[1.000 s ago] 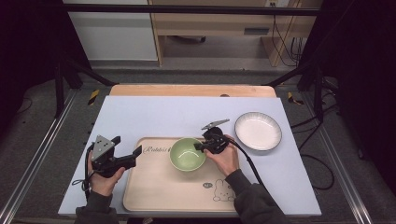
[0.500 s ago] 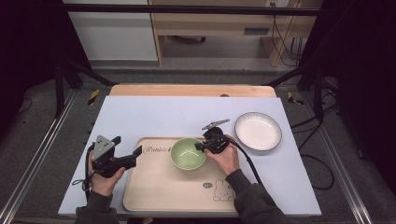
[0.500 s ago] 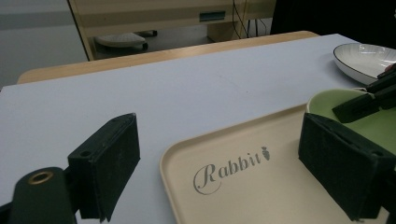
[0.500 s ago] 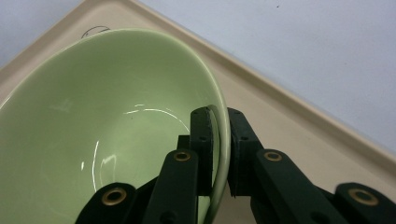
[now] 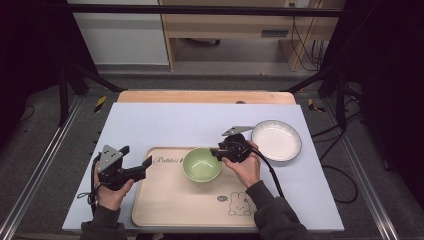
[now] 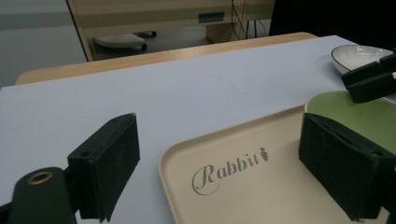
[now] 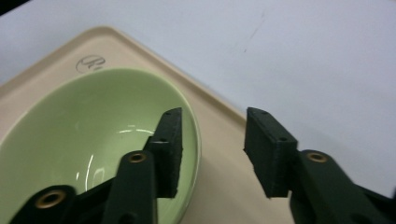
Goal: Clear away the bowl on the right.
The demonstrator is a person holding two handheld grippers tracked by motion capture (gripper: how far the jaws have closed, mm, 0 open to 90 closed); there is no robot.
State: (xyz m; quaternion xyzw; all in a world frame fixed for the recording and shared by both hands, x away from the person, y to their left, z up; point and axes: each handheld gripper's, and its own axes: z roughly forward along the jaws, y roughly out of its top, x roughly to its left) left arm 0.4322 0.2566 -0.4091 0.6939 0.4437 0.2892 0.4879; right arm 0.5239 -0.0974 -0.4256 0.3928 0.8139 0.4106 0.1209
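Note:
A pale green bowl (image 5: 201,164) (image 7: 84,140) stands on a beige tray (image 5: 175,200) (image 7: 219,135) printed with "Rabbit". My right gripper (image 5: 217,152) (image 7: 212,149) is open at the bowl's right rim, one jaw inside the bowl and the other outside over the tray, the rim between them. My left gripper (image 5: 136,156) (image 6: 219,168) is open wide over the tray's (image 6: 243,186) left edge, holding nothing; one jaw hangs over the mat, the other over the tray near the bowl (image 6: 369,116). The right gripper (image 6: 369,79) also appears at the far right of the left gripper view.
A white ribbed plate (image 5: 276,140) (image 6: 357,56) lies on the light blue mat (image 5: 175,125) to the right of the tray. The wooden table's far edge (image 5: 205,96) runs behind the mat. Dark frame legs and cables stand beyond the table.

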